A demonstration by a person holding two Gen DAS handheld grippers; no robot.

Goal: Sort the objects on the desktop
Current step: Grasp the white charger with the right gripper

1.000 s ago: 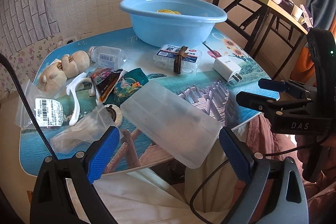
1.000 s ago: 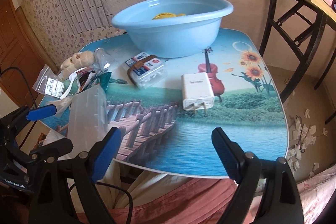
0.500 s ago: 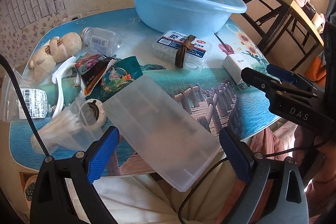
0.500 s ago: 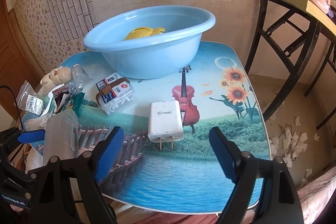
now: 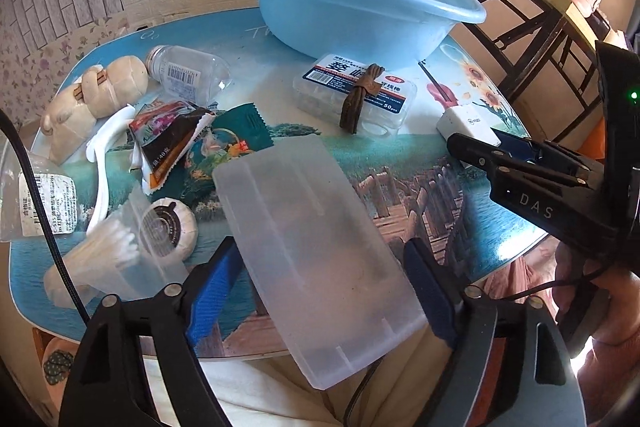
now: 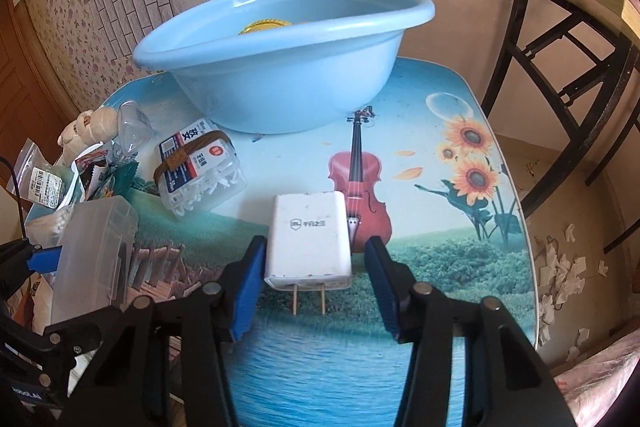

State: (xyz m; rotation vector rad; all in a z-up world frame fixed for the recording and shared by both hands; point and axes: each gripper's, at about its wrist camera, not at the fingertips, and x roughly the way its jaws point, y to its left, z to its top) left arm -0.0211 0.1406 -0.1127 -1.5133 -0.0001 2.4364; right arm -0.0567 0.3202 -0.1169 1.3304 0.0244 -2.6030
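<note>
While right gripper [image 6: 314, 285] jaws closing round it, not yet touching: white charger [image 6: 307, 241], 2 prongs, scuffed.

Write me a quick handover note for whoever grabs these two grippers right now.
Left gripper: closing around the clear plastic box overhanging the table's near edge; grip unconfirmed.
Right gripper: closing around the white charger; pads not yet touching.
Done: a yellow item lies in the blue basin.
Left: floss-pick box, bottle, packets and the rest.
</note>
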